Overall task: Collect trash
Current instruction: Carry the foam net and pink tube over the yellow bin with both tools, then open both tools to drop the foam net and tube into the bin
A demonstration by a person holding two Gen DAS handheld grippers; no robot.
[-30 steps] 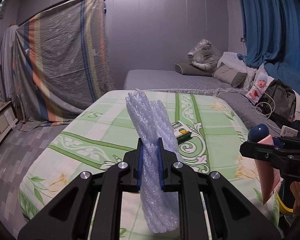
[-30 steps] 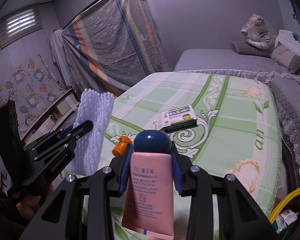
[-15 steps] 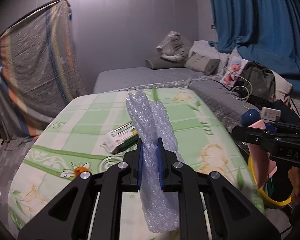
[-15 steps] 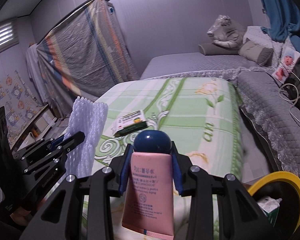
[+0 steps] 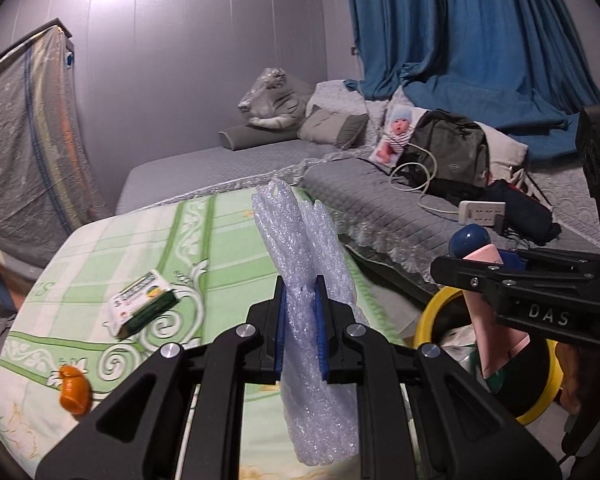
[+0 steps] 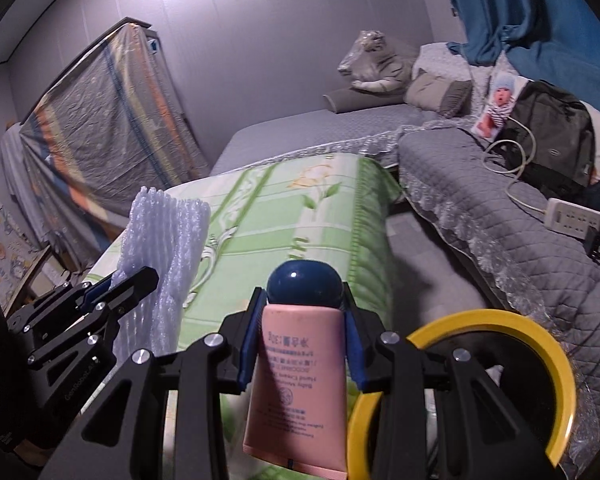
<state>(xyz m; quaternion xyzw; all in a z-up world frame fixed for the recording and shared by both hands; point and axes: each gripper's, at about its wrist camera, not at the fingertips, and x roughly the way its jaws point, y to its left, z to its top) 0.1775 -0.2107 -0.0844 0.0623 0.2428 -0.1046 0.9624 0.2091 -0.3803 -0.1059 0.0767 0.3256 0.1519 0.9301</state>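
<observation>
Evidently both loads were bound for the yellow-rimmed bin point(image 6: 556, 364): the left gripper point(image 5: 300, 320) pinched bubble wrap point(image 5: 300, 240), the right gripper point(image 6: 304, 340) clamped a pink tube point(image 6: 296, 392).

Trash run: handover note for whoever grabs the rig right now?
Left tongs: shut on the bubble wrap.
Right tongs: shut on the pink tube, blue cap away from the camera.
Yellow-rimmed bin: on the floor beside the green bedspread, just right of the tube, some rubbish already inside.
Done: both items picked up and held near the bin.
Left: drop both in, then fetch the small box and the orange item from the bedspread.
</observation>
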